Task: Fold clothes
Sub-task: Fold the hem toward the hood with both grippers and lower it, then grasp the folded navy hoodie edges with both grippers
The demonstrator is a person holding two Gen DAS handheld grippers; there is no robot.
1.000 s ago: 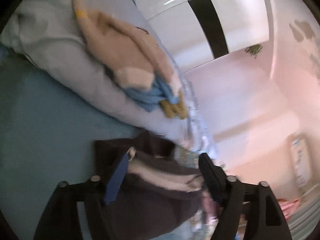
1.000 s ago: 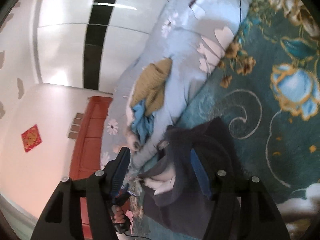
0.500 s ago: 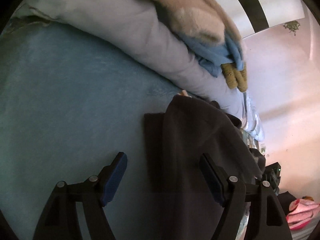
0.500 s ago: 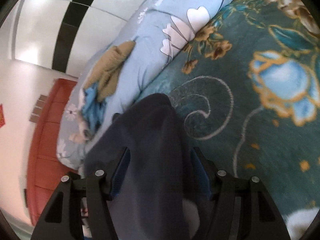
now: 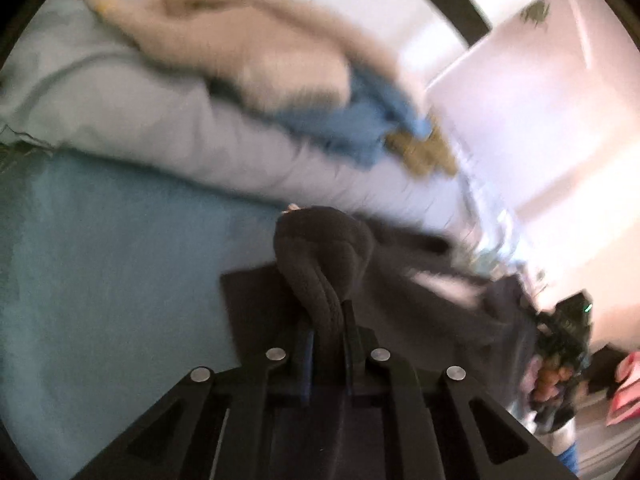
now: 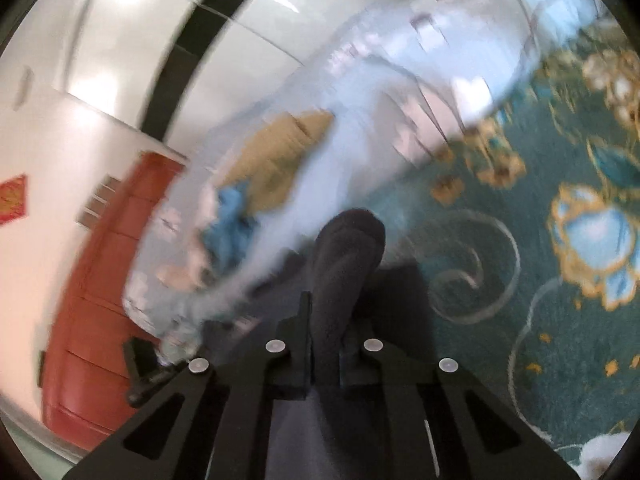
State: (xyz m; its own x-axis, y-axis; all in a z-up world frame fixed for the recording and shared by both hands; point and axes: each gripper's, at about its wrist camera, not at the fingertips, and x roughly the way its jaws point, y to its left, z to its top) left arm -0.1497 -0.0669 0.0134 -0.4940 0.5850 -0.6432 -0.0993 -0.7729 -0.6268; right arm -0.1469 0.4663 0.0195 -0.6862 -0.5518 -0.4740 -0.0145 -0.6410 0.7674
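A dark grey garment point(image 5: 320, 248) lies on the teal bed sheet point(image 5: 100, 260), bunched into a raised fold. My left gripper point(image 5: 326, 312) has that fold between its pads; its jaws are closing and pinch the fabric. In the right wrist view the same dark garment point(image 6: 348, 248) rises as a ridge between the fingers of my right gripper point(image 6: 326, 300), whose jaws are closing tight on the cloth. The rest of the garment hangs between the two grippers. A pale lining shows on it at the right of the left wrist view.
A pale blue floral duvet point(image 5: 120, 120) runs along the far side of the bed, with a beige garment point(image 5: 260, 48) and a blue garment point(image 5: 352, 120) heaped on it. The flowered teal sheet point(image 6: 520, 280) spreads to the right. A red wooden panel point(image 6: 104, 280) stands at left.
Both grippers went from wide open over the dark garment to closed on a fold of it. Both views have shifted and rolled, and are now blurred.
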